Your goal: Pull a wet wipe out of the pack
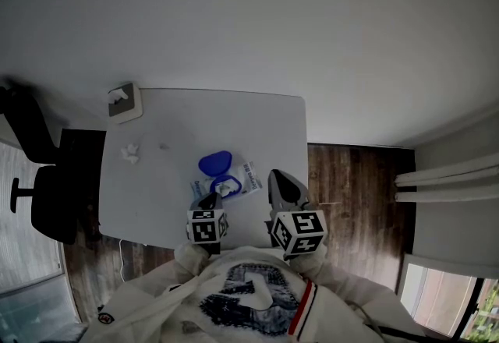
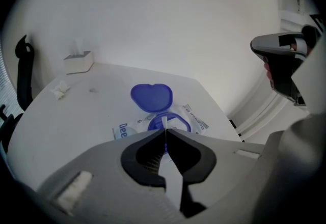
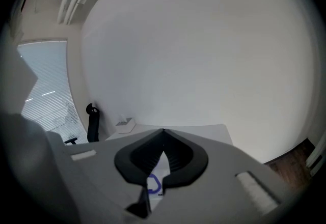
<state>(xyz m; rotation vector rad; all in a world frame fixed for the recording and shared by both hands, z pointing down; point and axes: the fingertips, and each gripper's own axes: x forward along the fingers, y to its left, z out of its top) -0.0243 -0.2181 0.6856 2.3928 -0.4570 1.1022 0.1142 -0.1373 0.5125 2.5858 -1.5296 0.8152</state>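
The pack (image 1: pixel 248 176) is lying on the white desk (image 1: pixel 234 123), just below the middle of the head view, with its blue lid (image 2: pixel 151 96) flipped open and resting flat on the far side of the round opening. The left hand-held gripper (image 2: pixel 165 130) is reaching down onto that opening with its jaws pressed together, and it is pinching the narrow white tip of a wet wipe (image 2: pixel 164 121), which is poking up just past the jaw tips. The rest of the wipe is sitting inside the pack, out of sight.

The right hand-held gripper (image 3: pixel 163 131) is hanging to the right of the pack and apart from it, its jaws closed on nothing.

The wipe is looking thin, limp and damp, so it is probably going to stretch and cling rather than slide out cleanly, and a sharp tug could tear the tip. The fold poking through the opening is the place to take it, and a deep bite will be safer than the very edge. The pack seems light and soft-sided, so it is likely to lift with the wipe unless something is pressing on the wrapper beside the opening.

A tissue box (image 1: pixel 125 102) and a crumpled tissue (image 1: pixel 130 152) are lying at the upper left of the desk, well apart from the work.
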